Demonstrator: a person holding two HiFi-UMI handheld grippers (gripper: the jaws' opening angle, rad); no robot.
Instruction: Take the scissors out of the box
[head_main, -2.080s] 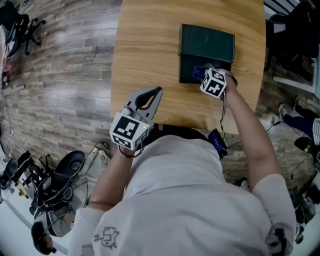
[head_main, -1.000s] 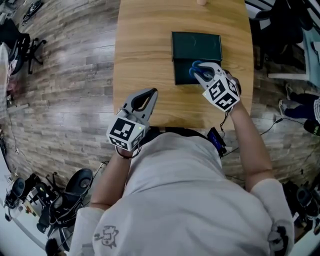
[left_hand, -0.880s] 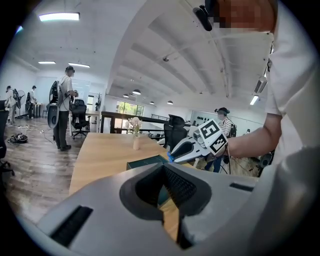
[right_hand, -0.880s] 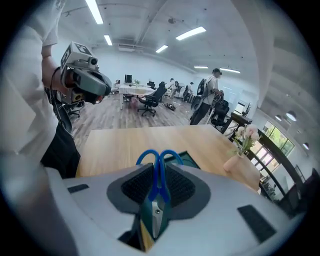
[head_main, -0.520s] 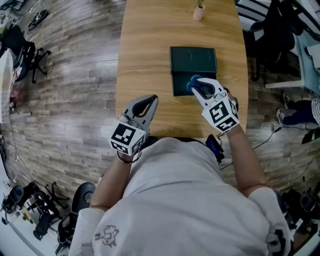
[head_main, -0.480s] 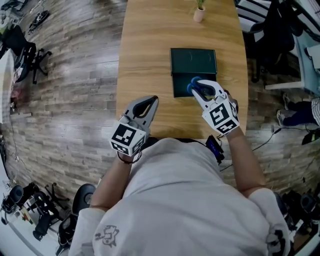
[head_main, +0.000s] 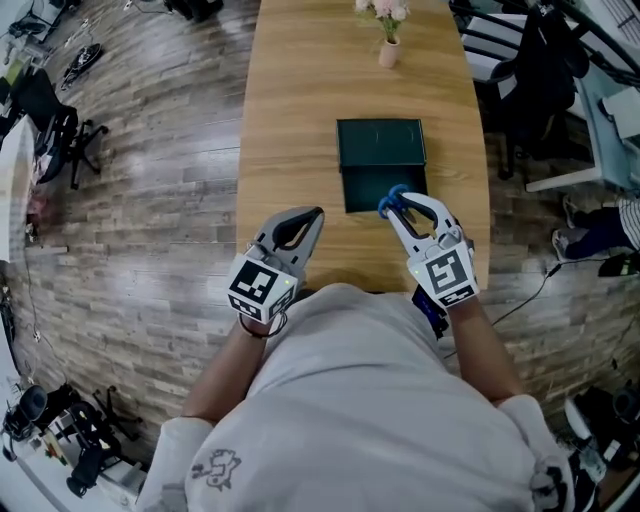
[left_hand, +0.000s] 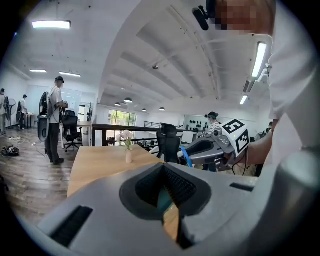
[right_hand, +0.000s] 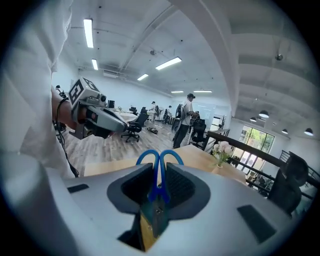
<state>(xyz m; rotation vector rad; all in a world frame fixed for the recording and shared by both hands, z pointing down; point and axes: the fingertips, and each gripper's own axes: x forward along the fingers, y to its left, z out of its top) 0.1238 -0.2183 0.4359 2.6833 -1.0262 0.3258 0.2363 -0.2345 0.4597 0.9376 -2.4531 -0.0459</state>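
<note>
A dark green box (head_main: 381, 150) lies open on the wooden table (head_main: 290, 110), its lid flat behind its tray. My right gripper (head_main: 397, 203) hangs over the tray's near right corner, shut on the scissors (head_main: 392, 196). Their two blue handle loops (right_hand: 160, 159) stick out past the jaw tips of the right gripper (right_hand: 160, 181); the blades are hidden. My left gripper (head_main: 311, 218) is held above the table's near edge, left of the box, shut with nothing in it. The left gripper view shows its jaws (left_hand: 163, 181) closed, with the right gripper (left_hand: 210, 147) and the scissors (left_hand: 186, 156) beyond.
A small vase of flowers (head_main: 388, 40) stands at the table's far end, behind the box. Dark office chairs (head_main: 545, 70) crowd the table's right side. Wood-plank floor lies to the left. Several people (left_hand: 54, 117) stand in the office beyond.
My right gripper has risen out of the box with the scissors and drawn back toward the near edge. The left gripper has lifted slightly, still shut.
</note>
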